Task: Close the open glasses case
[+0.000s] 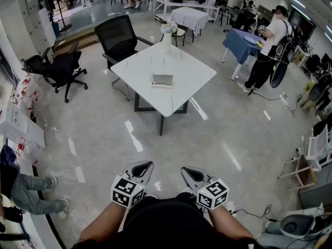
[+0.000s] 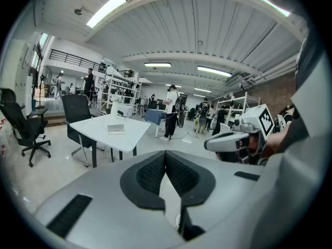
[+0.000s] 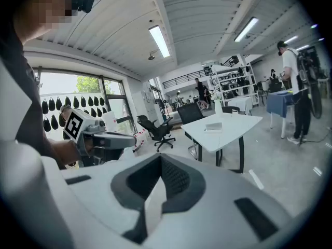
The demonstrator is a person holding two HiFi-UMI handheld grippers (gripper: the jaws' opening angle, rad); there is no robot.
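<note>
The glasses case (image 1: pixel 162 80) lies open on a white marble-look table (image 1: pixel 136 66) several steps ahead of me, small and grey-white. In the left gripper view the case (image 2: pixel 115 128) sits on the table at centre left. In the right gripper view the case (image 3: pixel 213 127) is right of centre. My left gripper (image 1: pixel 147 165) and right gripper (image 1: pixel 186 170) are held close to my body, side by side over the floor, far from the table. Both have their jaws closed together, with nothing held. From the side, the right gripper (image 2: pixel 233 139) and left gripper (image 3: pixel 98 139) each appear in the other's view.
A white vase with flowers (image 1: pixel 166 35) stands at the table's far corner. Black office chairs (image 1: pixel 120 38) (image 1: pixel 59 69) stand behind and left of it. A person (image 1: pixel 268 48) stands at right by a blue-covered table (image 1: pixel 241 39). Someone's legs (image 1: pixel 28 193) and cables (image 1: pixel 257 211) are on the floor nearby.
</note>
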